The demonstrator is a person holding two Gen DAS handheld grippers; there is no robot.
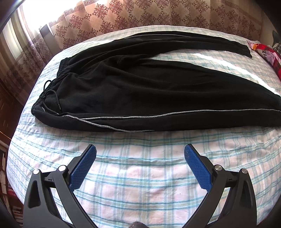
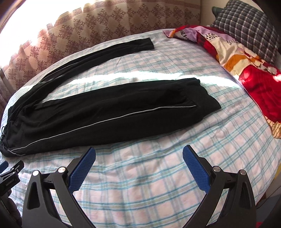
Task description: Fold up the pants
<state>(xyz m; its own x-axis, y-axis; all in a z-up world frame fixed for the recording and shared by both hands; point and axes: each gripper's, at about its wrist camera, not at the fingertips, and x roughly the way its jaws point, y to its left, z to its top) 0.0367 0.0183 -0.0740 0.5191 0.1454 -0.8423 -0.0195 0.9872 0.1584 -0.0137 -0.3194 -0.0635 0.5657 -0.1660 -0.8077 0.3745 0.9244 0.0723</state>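
Observation:
Black pants (image 1: 140,91) with a grey side stripe lie spread flat on a checked bedsheet (image 1: 140,175), waistband and drawstring to the left, both legs running right and spread apart. In the right wrist view the pants (image 2: 105,112) show their near leg cuff at centre right and the far leg near the curtain. My left gripper (image 1: 140,150) is open and empty, hovering over the sheet just short of the near hip and leg. My right gripper (image 2: 139,154) is open and empty, just short of the near leg. The left gripper's tip (image 2: 12,169) shows at the left edge.
A red and orange patterned blanket (image 2: 245,70) and a dark plaid pillow (image 2: 245,26) lie at the right end of the bed. A patterned curtain (image 1: 140,15) hangs behind the far edge. Bookshelves (image 1: 5,166) stand left of the bed.

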